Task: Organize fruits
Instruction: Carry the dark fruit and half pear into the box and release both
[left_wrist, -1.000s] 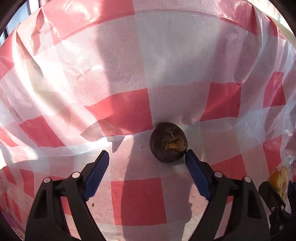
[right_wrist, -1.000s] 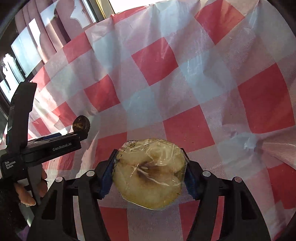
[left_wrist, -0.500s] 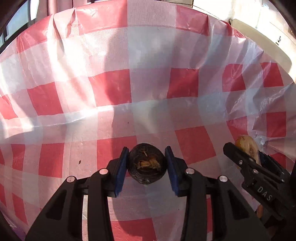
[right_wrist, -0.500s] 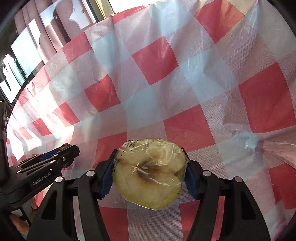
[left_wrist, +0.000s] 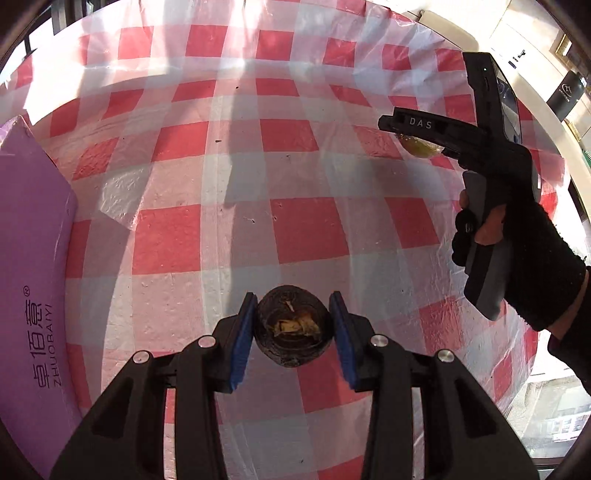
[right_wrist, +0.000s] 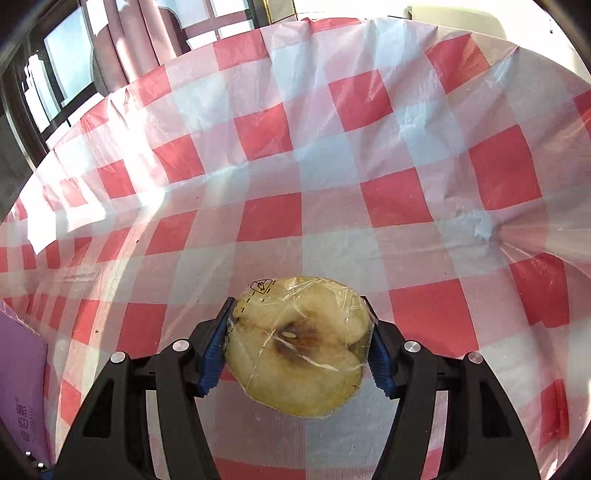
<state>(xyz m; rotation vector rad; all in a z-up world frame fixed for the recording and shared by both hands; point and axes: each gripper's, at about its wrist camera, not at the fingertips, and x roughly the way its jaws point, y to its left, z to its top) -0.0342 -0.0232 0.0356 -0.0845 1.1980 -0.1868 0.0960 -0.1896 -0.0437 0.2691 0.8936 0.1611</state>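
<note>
Fruits are clamped, dark fruit (left_wrist: 293, 334) in left gripper (left_wrist: 293, 336), wrapped half (right_wrist: 297, 345) in right gripper (right_wrist: 297, 347), presumably for sorting.

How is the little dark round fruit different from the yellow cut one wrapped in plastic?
The dark round fruit is brown-black all over with a ragged yellowish patch; the cut fruit is pale yellow with a browned core and a seed showing.
The dark round fruit is bare; the cut fruit is wrapped in clear film.
The dark round fruit fits in a narrower gap between its fingers than the cut fruit does.
Both are gripped above the checked tablecloth.
</note>
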